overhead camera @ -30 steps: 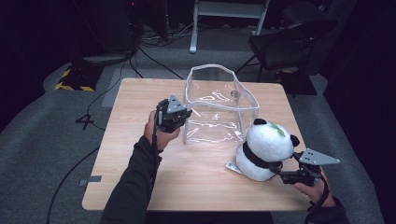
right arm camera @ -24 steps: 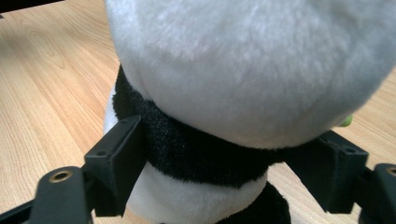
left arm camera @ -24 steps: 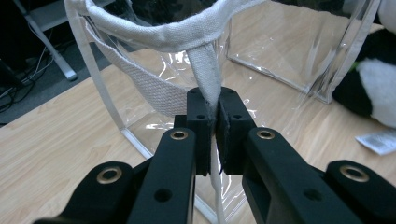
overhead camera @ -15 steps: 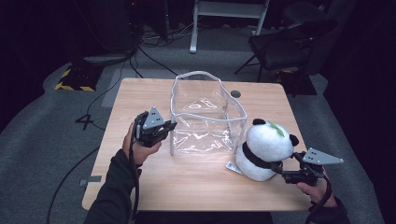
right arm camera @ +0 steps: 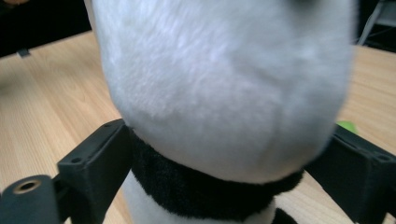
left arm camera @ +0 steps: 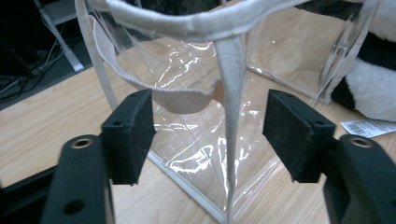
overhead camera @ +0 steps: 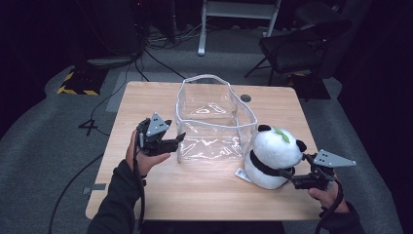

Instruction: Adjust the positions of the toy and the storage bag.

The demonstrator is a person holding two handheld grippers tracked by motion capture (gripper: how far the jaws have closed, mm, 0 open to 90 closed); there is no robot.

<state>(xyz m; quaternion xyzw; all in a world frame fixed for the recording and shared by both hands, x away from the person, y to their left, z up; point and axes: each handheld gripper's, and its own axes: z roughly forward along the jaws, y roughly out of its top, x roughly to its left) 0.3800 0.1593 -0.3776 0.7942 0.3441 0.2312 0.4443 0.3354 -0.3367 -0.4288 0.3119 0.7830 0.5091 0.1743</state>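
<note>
Clear bag (overhead camera: 214, 122) shifted left; panda's tag (overhead camera: 242, 174) unreadable.

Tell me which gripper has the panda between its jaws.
The right gripper: its jaws flank the plush panda's black neck band. The left gripper stands open at the clear bag's white corner seam, gripping nothing.

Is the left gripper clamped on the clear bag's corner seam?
No: the left gripper stands open, its pads clear of the bag's white seam between them.
</note>
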